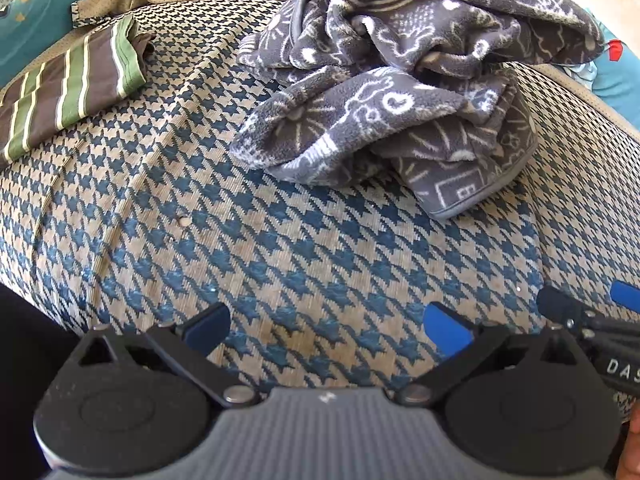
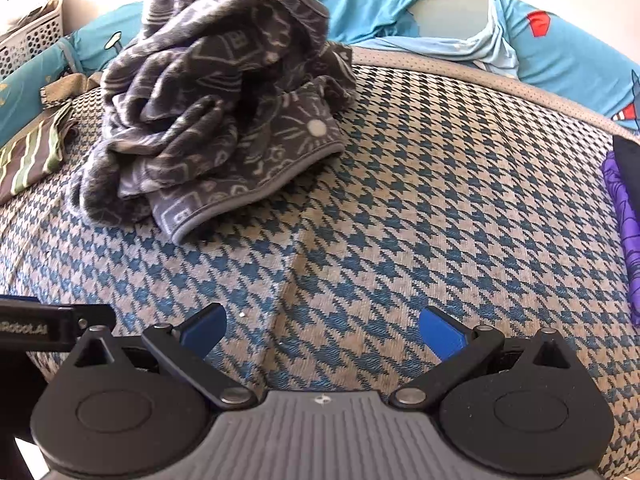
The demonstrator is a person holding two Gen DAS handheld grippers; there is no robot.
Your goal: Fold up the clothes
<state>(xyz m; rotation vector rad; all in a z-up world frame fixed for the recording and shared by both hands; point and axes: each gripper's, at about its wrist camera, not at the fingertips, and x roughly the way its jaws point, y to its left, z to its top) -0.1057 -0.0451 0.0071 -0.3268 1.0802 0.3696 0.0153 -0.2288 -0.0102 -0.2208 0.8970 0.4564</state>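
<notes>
A crumpled grey fleece garment (image 1: 384, 92) lies heaped on the houndstooth mat (image 1: 280, 248), ahead of both grippers. A striped folded cloth (image 1: 68, 92) sits at the far left, and a purple cloth (image 2: 624, 232) is cut off at the right edge. Left gripper (image 1: 328, 330) and right gripper (image 2: 322, 332) hover with fingers apart, empty, over bare mat.
</notes>
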